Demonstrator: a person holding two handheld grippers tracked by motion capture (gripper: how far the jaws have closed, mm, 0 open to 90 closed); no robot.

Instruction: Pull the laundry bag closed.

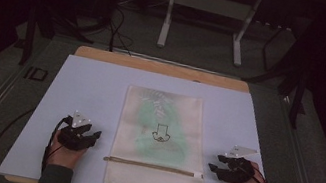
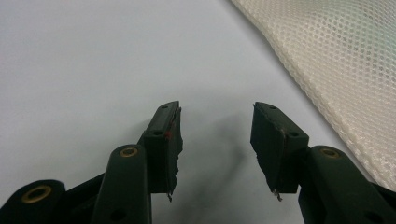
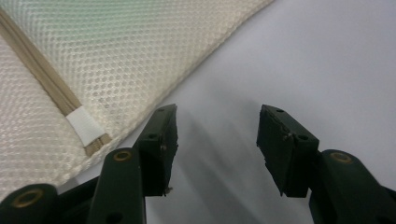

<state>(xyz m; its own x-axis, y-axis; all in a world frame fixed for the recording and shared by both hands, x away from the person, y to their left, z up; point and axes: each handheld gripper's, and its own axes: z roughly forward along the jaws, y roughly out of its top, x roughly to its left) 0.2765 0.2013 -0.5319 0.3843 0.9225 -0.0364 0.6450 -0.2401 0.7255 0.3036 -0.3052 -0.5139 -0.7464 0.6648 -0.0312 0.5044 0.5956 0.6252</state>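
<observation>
**Both my grippers rest open on either side of the mesh bag**

A cream-white flat mesh laundry bag [image 1: 158, 141] with a zipper lies in the middle of the pale blue-grey board [image 1: 85, 88] that covers my wooden table [image 1: 155, 66]. It lies flat, its long side running away from me. Through the mesh I can see something pale green inside, with a small dark printed figure on it; what it is I cannot tell. The tan zipper strip [image 1: 153, 166] runs across the bag near my edge, and it looks closed along its length. Its end, with a small white fabric tab [image 3: 84, 125], lies close to my right gripper.

My left gripper [image 1: 92, 136] sits on the board just left of the bag, near its lower corner. Its jaws stand wide apart with only bare board between them; the mesh edge [image 2: 336, 70] passes just beside the right-hand jaw in the left gripper view, not touching.

My right gripper [image 1: 212, 169] sits on the board just right of the bag, level with the zipper. Its jaws are also spread wide and hold nothing.
</observation>
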